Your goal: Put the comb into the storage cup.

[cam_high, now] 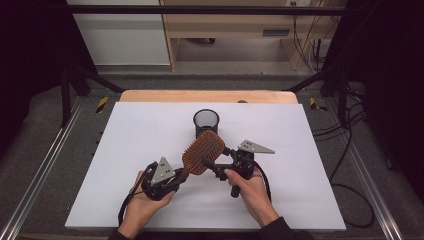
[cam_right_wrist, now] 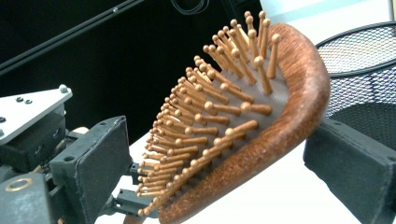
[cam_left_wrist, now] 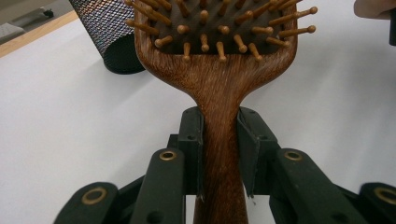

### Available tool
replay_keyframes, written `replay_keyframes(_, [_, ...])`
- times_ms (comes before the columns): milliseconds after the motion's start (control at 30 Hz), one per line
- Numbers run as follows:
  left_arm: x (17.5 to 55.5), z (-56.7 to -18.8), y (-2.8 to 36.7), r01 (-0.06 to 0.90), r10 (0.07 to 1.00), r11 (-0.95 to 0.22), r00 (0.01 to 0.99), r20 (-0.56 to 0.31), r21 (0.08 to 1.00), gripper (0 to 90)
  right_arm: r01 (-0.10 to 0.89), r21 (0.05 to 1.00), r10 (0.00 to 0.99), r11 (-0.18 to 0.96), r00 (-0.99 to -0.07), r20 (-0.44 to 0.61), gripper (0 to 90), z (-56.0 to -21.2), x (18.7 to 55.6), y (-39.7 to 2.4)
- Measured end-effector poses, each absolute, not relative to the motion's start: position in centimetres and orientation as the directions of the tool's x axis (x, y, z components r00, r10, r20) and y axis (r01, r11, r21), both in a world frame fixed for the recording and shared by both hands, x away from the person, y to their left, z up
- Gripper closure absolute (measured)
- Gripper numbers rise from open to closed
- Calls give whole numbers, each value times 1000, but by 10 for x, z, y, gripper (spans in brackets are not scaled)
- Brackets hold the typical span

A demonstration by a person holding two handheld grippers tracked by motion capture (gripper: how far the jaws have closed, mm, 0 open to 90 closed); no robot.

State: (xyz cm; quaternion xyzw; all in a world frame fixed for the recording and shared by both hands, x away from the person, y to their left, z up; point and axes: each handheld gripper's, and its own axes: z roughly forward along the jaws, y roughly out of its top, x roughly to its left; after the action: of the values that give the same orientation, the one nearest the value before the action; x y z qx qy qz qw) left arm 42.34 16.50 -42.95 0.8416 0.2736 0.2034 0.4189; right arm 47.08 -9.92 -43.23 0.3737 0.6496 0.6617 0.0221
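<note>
The left hand-held gripper (cam_left_wrist: 219,154) is clamped tight on the handle of the brown wooden paddle hairbrush (cam_high: 202,152), raised above the white tabletop (cam_high: 125,150). The right hand-held gripper (cam_right_wrist: 224,158) straddles the brush head, jaws apart, not pressing. A black mesh cup (cam_high: 206,122) stands at twelve o'clock from the brush.

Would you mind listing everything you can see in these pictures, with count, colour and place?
hairbrush: one, brown wood, held above the table's middle, handle clamped in the left gripper.
mesh cup: one, black, upright behind the brush.
table: one, white top, wooden far edge.
left gripper: one, black, shut on the brush handle.
right gripper: one, black, jaws open either side of the brush head.
hands: two, at the near edge.
</note>
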Motion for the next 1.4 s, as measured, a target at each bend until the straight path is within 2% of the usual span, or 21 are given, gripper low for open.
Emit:
replay_keyframes(533, [421, -431, 160, 275, 624, -507, 771, 127, 817, 728, 469, 857, 504, -215, -698, 509, 100, -430, 472, -105])
replay_keyframes(1400, [420, -435, 155, 265, 614, -523, 776, 143, 810, 727, 481, 844, 488, -237, -692, 532, 175, -430, 472, -108])
